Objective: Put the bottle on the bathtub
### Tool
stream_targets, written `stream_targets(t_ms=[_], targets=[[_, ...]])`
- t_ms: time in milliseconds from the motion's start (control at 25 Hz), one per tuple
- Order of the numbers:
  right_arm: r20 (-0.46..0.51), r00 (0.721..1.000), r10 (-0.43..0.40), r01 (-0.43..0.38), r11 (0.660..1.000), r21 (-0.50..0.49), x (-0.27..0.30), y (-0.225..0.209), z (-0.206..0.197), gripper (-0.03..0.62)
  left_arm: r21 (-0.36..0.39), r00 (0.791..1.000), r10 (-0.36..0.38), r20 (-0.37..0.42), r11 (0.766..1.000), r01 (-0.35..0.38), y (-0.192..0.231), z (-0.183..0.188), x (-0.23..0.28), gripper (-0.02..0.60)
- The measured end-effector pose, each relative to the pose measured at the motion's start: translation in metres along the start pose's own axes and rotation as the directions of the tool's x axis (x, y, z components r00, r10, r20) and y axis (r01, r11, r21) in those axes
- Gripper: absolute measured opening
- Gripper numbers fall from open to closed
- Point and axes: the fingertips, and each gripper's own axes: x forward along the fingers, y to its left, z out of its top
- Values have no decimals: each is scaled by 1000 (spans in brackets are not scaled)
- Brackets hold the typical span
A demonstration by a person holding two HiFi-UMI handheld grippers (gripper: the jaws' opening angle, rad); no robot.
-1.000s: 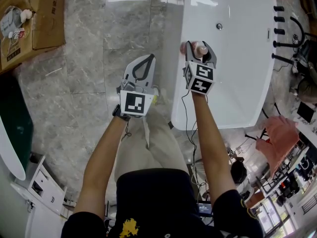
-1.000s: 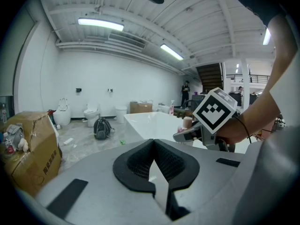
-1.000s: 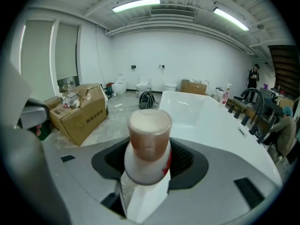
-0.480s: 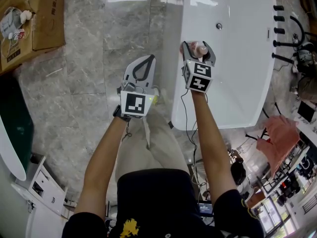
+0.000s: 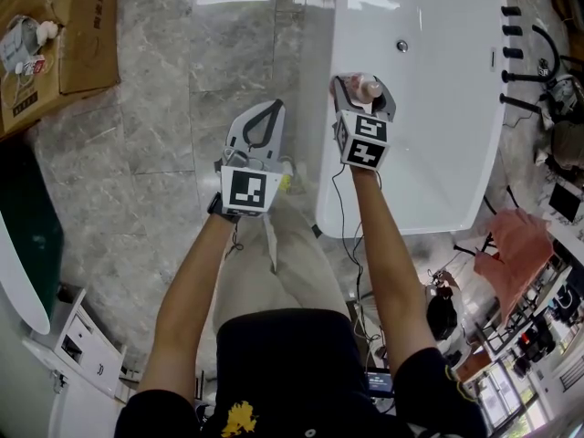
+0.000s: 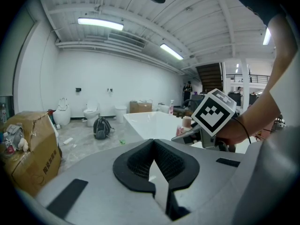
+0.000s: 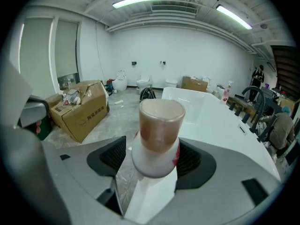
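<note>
The bottle point(image 5: 369, 88) has a white body and a pinkish-brown cap point(image 7: 161, 121). My right gripper point(image 5: 364, 91) is shut on it and holds it upright over the left rim of the white bathtub point(image 5: 429, 126). In the right gripper view the bottle point(image 7: 154, 161) fills the gap between the jaws, with the tub's rim point(image 7: 220, 139) just behind it. My left gripper point(image 5: 273, 109) hangs over the marble floor to the left of the tub, shut with nothing in it. In the left gripper view its pads point(image 6: 140, 161) meet, and the bottle point(image 6: 186, 122) shows to the right.
A cardboard box point(image 5: 57, 35) with small items lies on the floor at the far left. Black tap fittings point(image 5: 516, 57) line the tub's right side. A green-and-white object point(image 5: 23, 235) stands at the left edge. Toilets point(image 6: 89, 114) and a backpack point(image 6: 101, 128) stand across the room.
My right gripper has drifted slightly left and away from me with the bottle still in it. The left gripper has barely moved.
</note>
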Motion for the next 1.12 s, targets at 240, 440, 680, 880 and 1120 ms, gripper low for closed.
stream_targets(t_ms=[240, 440, 680, 880, 1120], targets=[[4, 1000, -4, 4, 1000, 12, -4, -3, -3, 318, 10, 1000, -2, 25, 1000, 1, -4, 6, -1, 18], [-2, 1000, -10, 10, 1000, 12, -9, -6, -6, 319, -12, 1000, -6, 10, 1000, 6, -10, 9, -5, 18], [-3, 1000, -16, 16, 1000, 16, -13, -10, -8, 324, -7, 1000, -4, 22, 1000, 5, -14, 6, -10, 18], [-8, 1000, -21, 21, 1000, 15, -16, -12, -11, 327, -10, 1000, -8, 12, 1000, 9, -16, 6, -13, 18], [4, 1000, -8, 8, 1000, 4, -18, -3, -7, 327, -29, 1000, -9, 5, 1000, 10, -16, 9, -15, 18]])
